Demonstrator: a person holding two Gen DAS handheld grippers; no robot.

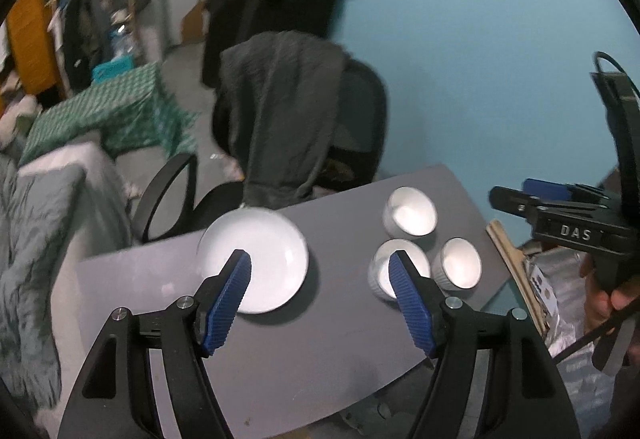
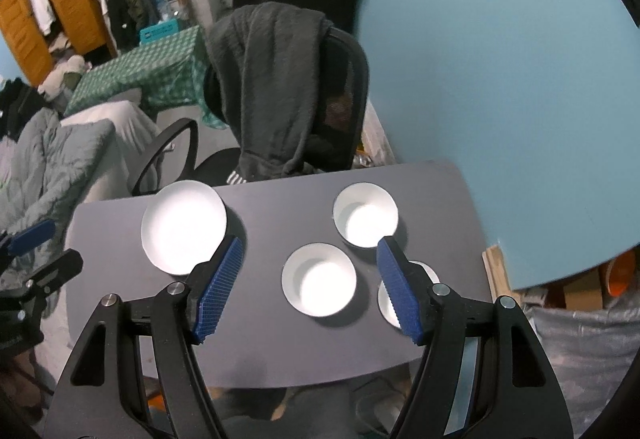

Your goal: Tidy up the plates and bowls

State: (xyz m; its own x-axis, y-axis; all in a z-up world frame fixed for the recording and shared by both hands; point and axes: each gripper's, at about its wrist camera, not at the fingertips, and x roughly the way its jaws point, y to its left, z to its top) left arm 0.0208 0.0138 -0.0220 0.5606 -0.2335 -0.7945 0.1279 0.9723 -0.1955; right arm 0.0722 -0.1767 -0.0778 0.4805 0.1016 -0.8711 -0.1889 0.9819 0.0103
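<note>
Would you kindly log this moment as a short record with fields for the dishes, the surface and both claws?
plate: one white plate, far-left part of the table
bowls: three white bowls, far bowl, middle bowl, near-right bowl, all separate and unstacked
surface: grey table
left claw: open, empty, above the table
right claw: open, empty, middle bowl seen between its fingers
behind table: office chair draped with a dark hoodie

A grey table point(image 2: 260, 339) carries a white plate point(image 2: 183, 226) beyond the left jaw and three white bowls point(image 2: 319, 279) between and beyond the jaws.
</note>
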